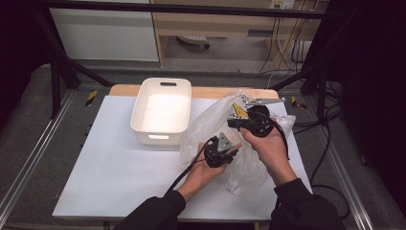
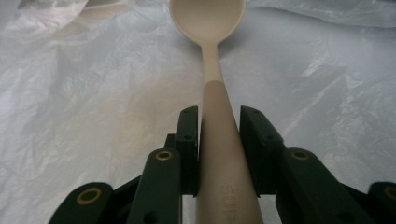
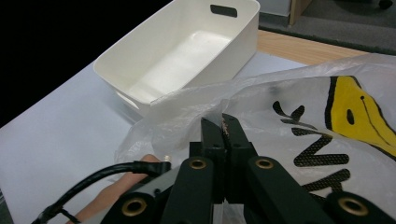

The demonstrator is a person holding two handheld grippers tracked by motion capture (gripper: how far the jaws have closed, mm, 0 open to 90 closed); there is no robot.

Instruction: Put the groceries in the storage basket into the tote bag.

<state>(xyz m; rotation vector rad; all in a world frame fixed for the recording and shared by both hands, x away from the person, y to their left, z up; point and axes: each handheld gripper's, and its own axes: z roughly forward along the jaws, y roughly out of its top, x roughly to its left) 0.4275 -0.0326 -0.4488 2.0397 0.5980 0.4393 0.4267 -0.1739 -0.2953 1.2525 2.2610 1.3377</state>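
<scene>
Spoon (image 2: 219,140): a pale, cream-coloured spoon inside the plastic bag (image 1: 210,124); in the left gripper view its handle runs straight up from between the jaws toward 12 o'clock, bowl at the far end, hollow side facing up.
Left gripper (image 1: 221,149): jaws part closed on the spoon's handle, one pad on each flank, pinching it near the handle end.
Long axis: the spoon lies in line with the left gripper's own reach, so I judge any pull back along that line would draw it out handle first.
Right gripper (image 3: 225,126): jaws pressed together on the thin film at the bag's edge, holding the mouth up.
Which hand is nearer: the left holds the spoon; the right, at about 1 o'clock from it in the high view, only has the bag.
Bin (image 1: 163,111): a white, handled tub standing bare on the table (image 1: 110,163), at about 10 o'clock from the left gripper, just beside the bag.
Coming move, as a judgement: the spoon must clear the bag's mouth before swinging toward the bin.
</scene>
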